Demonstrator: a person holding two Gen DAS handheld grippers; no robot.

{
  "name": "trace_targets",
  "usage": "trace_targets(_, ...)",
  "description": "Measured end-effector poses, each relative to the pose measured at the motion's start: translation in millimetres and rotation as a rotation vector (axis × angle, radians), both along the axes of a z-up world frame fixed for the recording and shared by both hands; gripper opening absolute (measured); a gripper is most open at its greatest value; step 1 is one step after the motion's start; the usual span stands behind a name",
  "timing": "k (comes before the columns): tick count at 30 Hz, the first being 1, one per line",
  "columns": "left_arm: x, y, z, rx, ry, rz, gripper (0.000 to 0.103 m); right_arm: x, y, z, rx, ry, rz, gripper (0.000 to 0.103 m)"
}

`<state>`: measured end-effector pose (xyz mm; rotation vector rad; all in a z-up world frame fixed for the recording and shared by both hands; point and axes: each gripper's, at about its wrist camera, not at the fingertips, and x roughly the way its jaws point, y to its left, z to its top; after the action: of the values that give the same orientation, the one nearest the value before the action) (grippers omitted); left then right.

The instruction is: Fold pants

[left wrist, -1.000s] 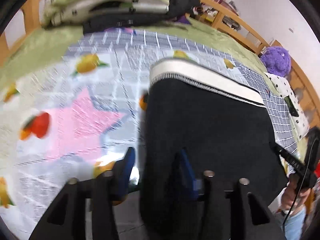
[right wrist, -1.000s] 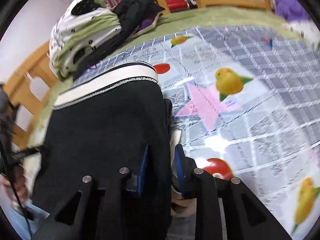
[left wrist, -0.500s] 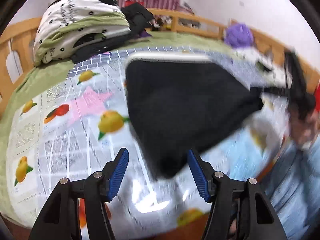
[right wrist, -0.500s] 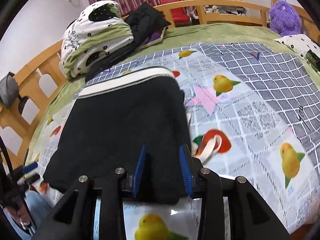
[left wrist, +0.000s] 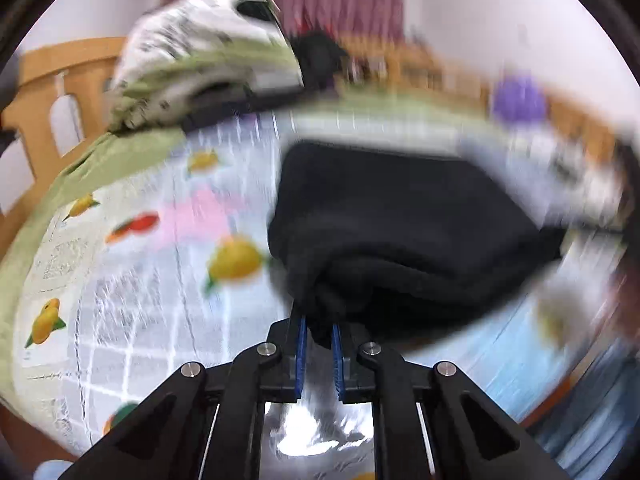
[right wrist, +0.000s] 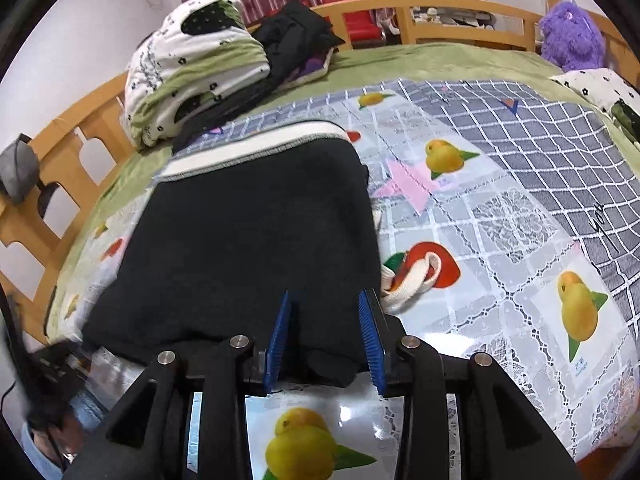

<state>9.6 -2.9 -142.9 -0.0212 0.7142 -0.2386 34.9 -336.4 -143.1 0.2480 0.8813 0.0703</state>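
Black pants (right wrist: 256,240) on the bed (right wrist: 500,216)
Left tongs (left wrist: 319,344) pinch a bunched pants corner; right tongs (right wrist: 325,336) spread around the hem.

small print under fruit on the bedsheet (right wrist: 520,240), too tiny to read

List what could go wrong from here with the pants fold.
1. The left gripper pinches only a small bunched corner of the black pants; a pull may slip it free or drag the fold crooked.
2. The right gripper stands open around the near edge, so that side is unheld and may lag.
3. The white drawstring lies out on the bedcover and could stay sticking out.
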Motion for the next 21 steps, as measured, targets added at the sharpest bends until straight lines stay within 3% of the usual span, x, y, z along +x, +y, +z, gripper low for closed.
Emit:
trace_targets(2,11.0,9.6,-3.2,-0.013,0.06,0.042,0.011,-0.4,-1.0,-2.9,-0.005,0.007,-0.001,0.035)
trace_targets(5,21.2,11.6,-44.1,0.05,0.245,0.066,0.012,0.9,1.5,-13.5,-0.023,0.049,0.018,0.04)
trace_targets(6,18.8,10.7,-49.1,0.06,0.258,0.059,0.012,1.9,3.8,-19.0,-0.034,0.069,0.03,0.04)
trace_targets(10,6.2,6.0,-33.5,0.133,0.217,0.037,0.016,-3.8,4.8,-17.5,-0.073,0.057,0.051,0.04)
trace_targets(14,-11.8,22.4,-10.1,0.069,0.164,0.065,0.036,-12.6,-4.1,-4.0,-0.042,-0.006,0.038,0.04)
trace_targets(18,-1.0,20.9,15.9,0.029,0.105,0.052,0.037,-14.8,-5.2,5.5,0.003,-0.081,0.046,0.04)
trace_targets(21,24.5,-5.4,30.0,0.067,0.065,0.008,0.037,-6.6,4.4,10.6,0.013,-0.12,0.084,0.04)
